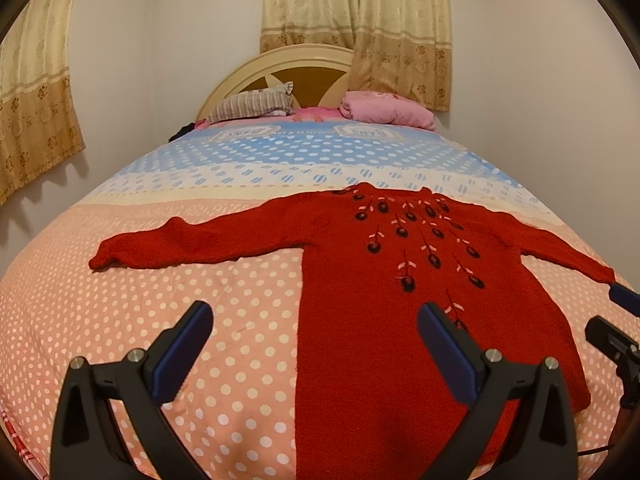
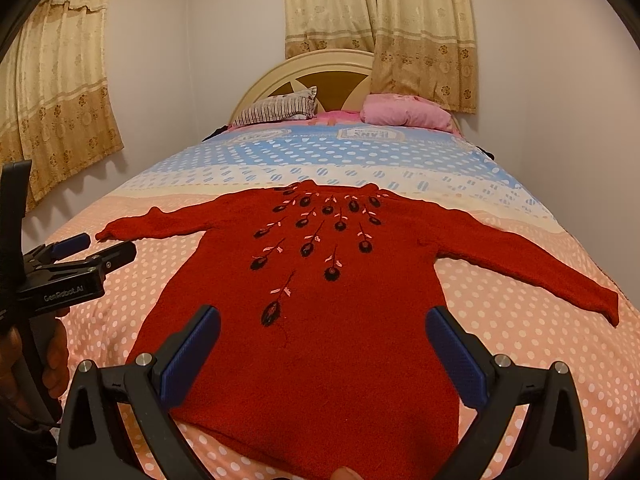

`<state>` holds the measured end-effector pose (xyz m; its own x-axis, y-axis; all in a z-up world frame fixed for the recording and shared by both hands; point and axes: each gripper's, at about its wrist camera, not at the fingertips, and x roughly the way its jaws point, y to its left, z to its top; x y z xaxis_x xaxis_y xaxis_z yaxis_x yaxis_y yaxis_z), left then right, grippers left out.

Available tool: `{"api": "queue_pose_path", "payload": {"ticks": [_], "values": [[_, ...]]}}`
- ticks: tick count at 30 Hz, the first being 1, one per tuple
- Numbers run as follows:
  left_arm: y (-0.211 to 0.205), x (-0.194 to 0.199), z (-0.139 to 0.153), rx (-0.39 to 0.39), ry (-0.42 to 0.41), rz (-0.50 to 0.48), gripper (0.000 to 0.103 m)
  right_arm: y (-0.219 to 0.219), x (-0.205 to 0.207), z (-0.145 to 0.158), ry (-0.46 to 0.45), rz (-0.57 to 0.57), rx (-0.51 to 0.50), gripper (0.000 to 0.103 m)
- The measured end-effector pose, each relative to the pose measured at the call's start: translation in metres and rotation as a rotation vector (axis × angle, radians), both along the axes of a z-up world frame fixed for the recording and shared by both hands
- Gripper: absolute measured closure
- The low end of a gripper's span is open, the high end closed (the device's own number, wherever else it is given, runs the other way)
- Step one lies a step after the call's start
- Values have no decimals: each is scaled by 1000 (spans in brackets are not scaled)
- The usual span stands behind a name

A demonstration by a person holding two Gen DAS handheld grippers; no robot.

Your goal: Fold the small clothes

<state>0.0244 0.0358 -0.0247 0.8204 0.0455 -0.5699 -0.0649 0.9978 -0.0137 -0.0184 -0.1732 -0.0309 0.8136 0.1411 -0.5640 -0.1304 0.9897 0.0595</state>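
A small red knitted sweater point(image 1: 360, 288) with dark embroidered flowers lies flat and face up on the bed, both sleeves spread out; it also shows in the right wrist view point(image 2: 340, 300). My left gripper point(image 1: 316, 332) is open and empty, above the sweater's lower left edge. My right gripper point(image 2: 324, 336) is open and empty, above the sweater's lower body. The left gripper also shows at the left edge of the right wrist view point(image 2: 92, 248), near the left sleeve cuff. The right gripper shows at the right edge of the left wrist view point(image 1: 616, 316).
The bed point(image 1: 120, 320) has a pink and blue polka-dot cover. A striped pillow point(image 1: 252, 106) and a pink pillow point(image 1: 384, 110) lie by the cream headboard point(image 1: 296, 60). Beige curtains point(image 1: 352, 12) hang behind and at the left. White walls flank the bed.
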Motion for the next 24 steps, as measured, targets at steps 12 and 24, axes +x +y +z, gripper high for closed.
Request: {"api": "queue_pose_path", "payload": {"ticks": [12,24], "values": [[0,13,-6,15,14,-14,0,-9,20,-7,11,-26,11,1],[7,47,-21,74,33,-8,0,-56,46,-17,43,-115,40,1]]}}
